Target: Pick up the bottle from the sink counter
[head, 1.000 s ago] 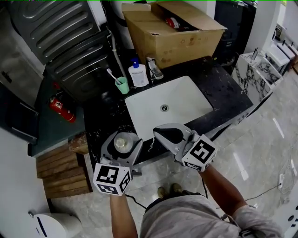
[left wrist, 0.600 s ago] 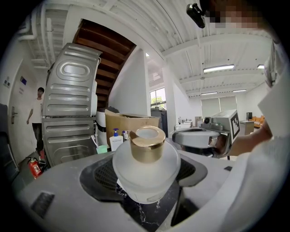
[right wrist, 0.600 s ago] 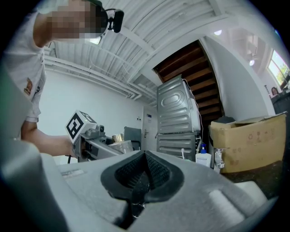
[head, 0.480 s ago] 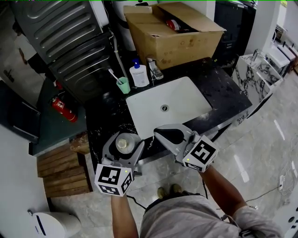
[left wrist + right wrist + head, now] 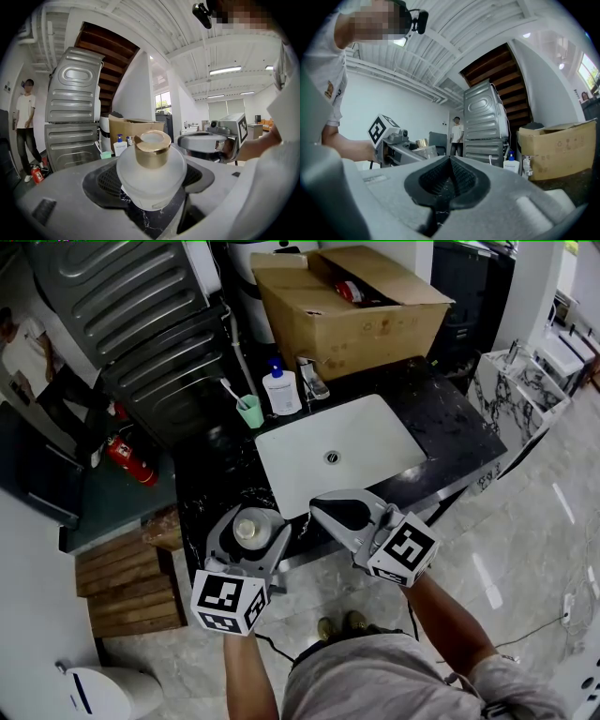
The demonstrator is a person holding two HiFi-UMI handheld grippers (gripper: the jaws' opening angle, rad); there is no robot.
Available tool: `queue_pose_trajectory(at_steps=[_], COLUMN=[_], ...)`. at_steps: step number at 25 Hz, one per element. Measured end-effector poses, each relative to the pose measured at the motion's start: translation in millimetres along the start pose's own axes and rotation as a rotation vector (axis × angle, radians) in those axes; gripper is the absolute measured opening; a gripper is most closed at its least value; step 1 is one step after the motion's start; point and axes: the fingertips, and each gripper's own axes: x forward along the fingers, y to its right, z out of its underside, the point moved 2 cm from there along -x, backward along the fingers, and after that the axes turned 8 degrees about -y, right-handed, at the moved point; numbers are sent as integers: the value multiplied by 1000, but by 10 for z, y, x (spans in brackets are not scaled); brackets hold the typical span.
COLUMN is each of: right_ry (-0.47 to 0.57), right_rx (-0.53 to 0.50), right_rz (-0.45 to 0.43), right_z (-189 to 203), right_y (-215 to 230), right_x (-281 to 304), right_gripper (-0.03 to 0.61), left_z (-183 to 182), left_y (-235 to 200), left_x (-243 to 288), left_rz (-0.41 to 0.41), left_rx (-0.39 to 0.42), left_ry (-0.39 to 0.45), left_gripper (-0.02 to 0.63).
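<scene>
A frosted round bottle (image 5: 249,531) with a gold cap (image 5: 152,149) sits between the jaws of my left gripper (image 5: 251,521) at the front left corner of the black sink counter (image 5: 450,427). Both pads press its sides, and black marble shows under it in the left gripper view. My right gripper (image 5: 323,509) hovers just right of it over the counter's front edge, its jaws shut and empty. The right gripper view shows its pads (image 5: 461,180) meeting and the left gripper with the bottle (image 5: 423,143) off to its left.
A white sink basin (image 5: 337,451) fills the counter's middle. Behind it stand a pump soap bottle (image 5: 278,390), a green cup with a toothbrush (image 5: 247,412), a faucet (image 5: 310,379) and an open cardboard box (image 5: 347,306). A person (image 5: 47,381) stands far left by a fire extinguisher (image 5: 127,457).
A person has walked into view at the far left of the head view. Both grippers and the bottle have stayed where they were.
</scene>
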Motion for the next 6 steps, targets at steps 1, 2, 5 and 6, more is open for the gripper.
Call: queue_pose_trajectory(at_steps=[1, 2, 5, 6], right_ry=[1, 1, 0, 0], right_rx=[0, 0, 1, 1], right_rz=[1, 1, 3, 3], right_z=[-1, -3, -10, -14], right_y=[-1, -1, -4, -5], right_x=[-2, -5, -6, -5], right_gripper=[0, 0, 0, 0], left_z=[2, 3, 1, -1], left_y=[1, 3, 3, 2], left_x=[-1, -2, -11, -15], left_rz=[0, 0, 0, 0], left_rx=[0, 0, -1, -1], left_ry=[-1, -1, -2, -2], left_gripper=[330, 330, 330, 330])
